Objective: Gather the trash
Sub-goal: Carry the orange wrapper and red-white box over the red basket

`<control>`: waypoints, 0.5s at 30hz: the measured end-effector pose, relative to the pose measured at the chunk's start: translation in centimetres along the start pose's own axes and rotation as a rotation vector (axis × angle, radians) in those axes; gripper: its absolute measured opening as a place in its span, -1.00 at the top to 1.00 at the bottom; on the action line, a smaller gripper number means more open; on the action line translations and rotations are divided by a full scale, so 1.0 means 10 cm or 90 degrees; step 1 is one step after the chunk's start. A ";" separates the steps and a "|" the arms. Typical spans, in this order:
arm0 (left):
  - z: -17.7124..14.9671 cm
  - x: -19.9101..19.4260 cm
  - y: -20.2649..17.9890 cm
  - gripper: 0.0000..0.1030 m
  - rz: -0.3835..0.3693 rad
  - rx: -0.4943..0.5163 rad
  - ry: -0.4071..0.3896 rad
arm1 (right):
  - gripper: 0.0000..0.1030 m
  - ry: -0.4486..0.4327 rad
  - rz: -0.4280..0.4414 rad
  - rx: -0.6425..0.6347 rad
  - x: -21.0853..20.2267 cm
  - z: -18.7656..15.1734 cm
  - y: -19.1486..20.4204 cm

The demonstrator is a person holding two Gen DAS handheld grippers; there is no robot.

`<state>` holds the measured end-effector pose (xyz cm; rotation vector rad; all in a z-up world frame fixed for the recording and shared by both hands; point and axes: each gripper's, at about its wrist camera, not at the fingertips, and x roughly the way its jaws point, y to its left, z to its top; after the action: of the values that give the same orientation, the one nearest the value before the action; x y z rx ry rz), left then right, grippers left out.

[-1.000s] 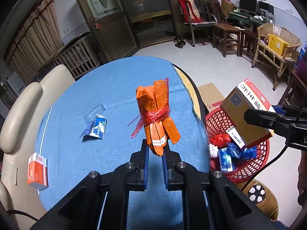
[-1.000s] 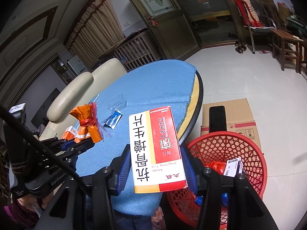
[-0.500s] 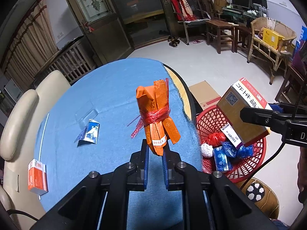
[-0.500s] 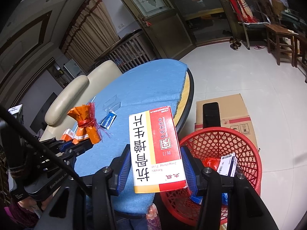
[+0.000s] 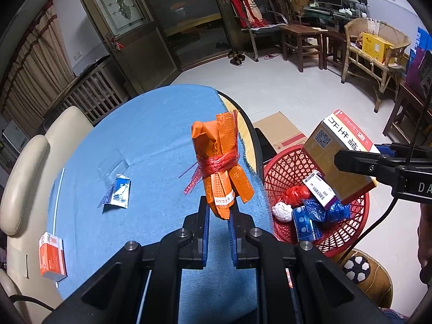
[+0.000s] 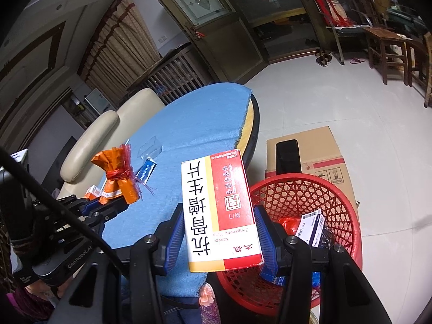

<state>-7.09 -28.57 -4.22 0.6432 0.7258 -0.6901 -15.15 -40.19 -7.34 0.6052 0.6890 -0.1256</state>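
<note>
— Between the blue-padded fingers of the left gripper [image 5: 219,217], what is held?

— An orange foil wrapper bundle tied with red plastic string [image 5: 219,162] is clamped there by its lower end, with the jaws drawn narrow on it. The bundle is held upright above the round table covered with a blue cloth [image 5: 151,135], near the table's edge.

— And the right gripper [image 6: 220,239]?

— Its jaws are set about half wide and are pressed on the two long sides of a white, red and yellow cardboard medicine box with large black characters [image 6: 218,210]. The box is carried in the air, between the table's edge and the red plastic lattice basket [image 6: 337,197] that stands on the floor just beside the table. From the left wrist view, the same box is seen partly over the basket's rim.

— What is seen in the basket?

— A small white and purple carton with a barcode label [image 5: 320,189], a crumpled red bag [image 5: 295,194], a white ball of paper [image 5: 282,212] and blue packets [image 5: 306,222] are lying inside.

— What is lying on the table?

— A torn blue and white sachet [image 5: 118,194] is lying flat on the cloth, with a clear plastic tray [image 5: 113,163] just behind it. An orange and white box [image 5: 52,256] is resting at the near left edge. A flattened brown cardboard carton [image 6: 305,151] is spread on the floor behind the basket, with a black phone [image 6: 288,155] on it.
</note>
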 end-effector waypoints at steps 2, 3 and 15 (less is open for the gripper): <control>0.01 0.00 -0.03 0.75 0.000 0.004 0.000 | -0.03 -0.001 -0.002 0.002 -0.01 -0.01 -0.02; 0.01 0.01 -0.04 0.75 -0.002 0.004 0.001 | -0.03 -0.001 -0.001 0.004 -0.01 -0.01 -0.03; 0.05 0.03 -0.23 0.75 -0.008 0.029 0.007 | -0.03 -0.006 -0.007 0.023 -0.09 -0.04 -0.17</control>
<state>-8.44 -30.46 -4.83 0.6847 0.7267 -0.7159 -16.53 -41.43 -7.82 0.6343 0.6830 -0.1513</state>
